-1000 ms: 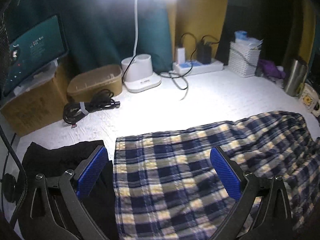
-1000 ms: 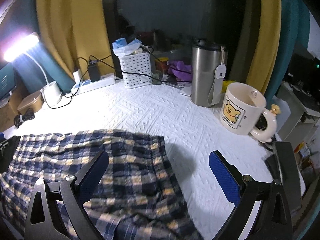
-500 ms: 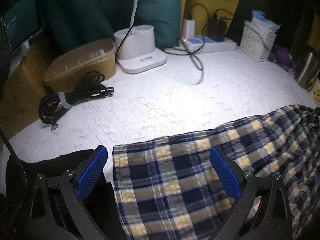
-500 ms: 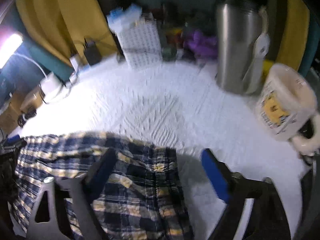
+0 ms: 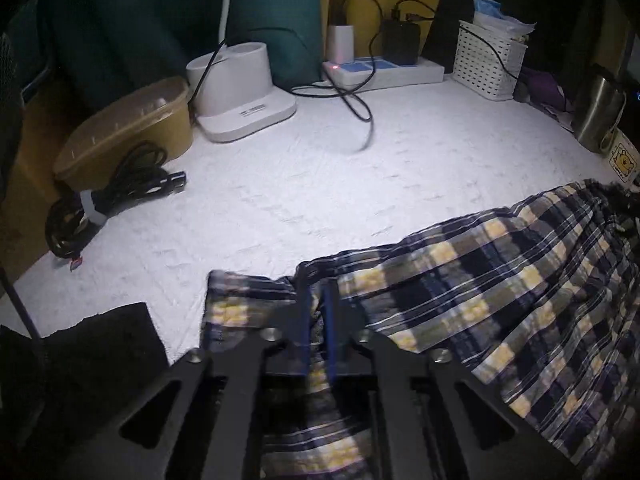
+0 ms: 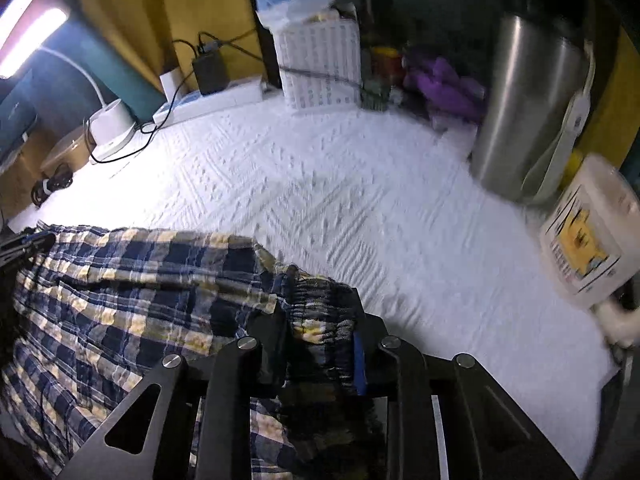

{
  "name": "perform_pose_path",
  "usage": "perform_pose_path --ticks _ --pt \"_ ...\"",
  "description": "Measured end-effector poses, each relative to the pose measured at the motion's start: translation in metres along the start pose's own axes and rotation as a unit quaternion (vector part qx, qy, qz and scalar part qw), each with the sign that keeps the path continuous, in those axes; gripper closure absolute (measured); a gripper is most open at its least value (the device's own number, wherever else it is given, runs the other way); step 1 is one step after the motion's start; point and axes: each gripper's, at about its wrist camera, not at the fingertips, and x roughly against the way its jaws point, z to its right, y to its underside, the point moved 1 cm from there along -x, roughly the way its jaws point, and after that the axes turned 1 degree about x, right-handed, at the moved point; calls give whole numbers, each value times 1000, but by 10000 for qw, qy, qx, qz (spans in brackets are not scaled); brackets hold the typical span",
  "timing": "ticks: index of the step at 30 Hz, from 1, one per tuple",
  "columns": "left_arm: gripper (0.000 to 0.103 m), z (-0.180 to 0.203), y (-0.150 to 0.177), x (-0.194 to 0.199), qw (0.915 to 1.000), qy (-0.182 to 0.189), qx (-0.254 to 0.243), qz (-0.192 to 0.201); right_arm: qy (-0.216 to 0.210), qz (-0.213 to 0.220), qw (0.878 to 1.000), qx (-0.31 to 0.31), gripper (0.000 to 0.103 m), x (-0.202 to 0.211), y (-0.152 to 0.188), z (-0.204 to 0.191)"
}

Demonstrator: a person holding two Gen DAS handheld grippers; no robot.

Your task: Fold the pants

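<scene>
Plaid pants (image 5: 500,292) lie on the white textured cover (image 5: 320,184). Left gripper (image 5: 318,300) pinches the hem. Right gripper (image 6: 320,320) is closing on the bunched waistband, near the steel tumbler (image 6: 528,108).

1. A home corner, likely a bedroom desk: a white textured cloth (image 5: 304,184) covers the surface ahead of the tool.
2. Far ahead stand a desk lamp base (image 5: 244,92) and a power strip (image 5: 384,72) with chargers.
3. To the tool's right sit a cartoon mug (image 6: 588,232) and a steel tumbler (image 6: 528,108).
4. Yellow and teal curtains (image 6: 132,28) hang behind.
</scene>
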Motion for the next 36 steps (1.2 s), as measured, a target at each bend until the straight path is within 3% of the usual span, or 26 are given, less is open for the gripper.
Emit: perform_pose_path --ticks 6,17,28,36 --pt "101 3 -20 13 9990 129 47 435 243 372 9990 14 78 14 -19 7" --pt "101 13 -97 15 9935 201 -265 1089 609 764 9945 -387 78 12 -50 45" --pt "100 7 -100 -48 9979 247 -75 599 654 176 9962 -551 78 -59 -50 55" --pt "95 -13 -98 -50 9987 -166 237 419 718 180 9945 -737 78 -59 -50 61"
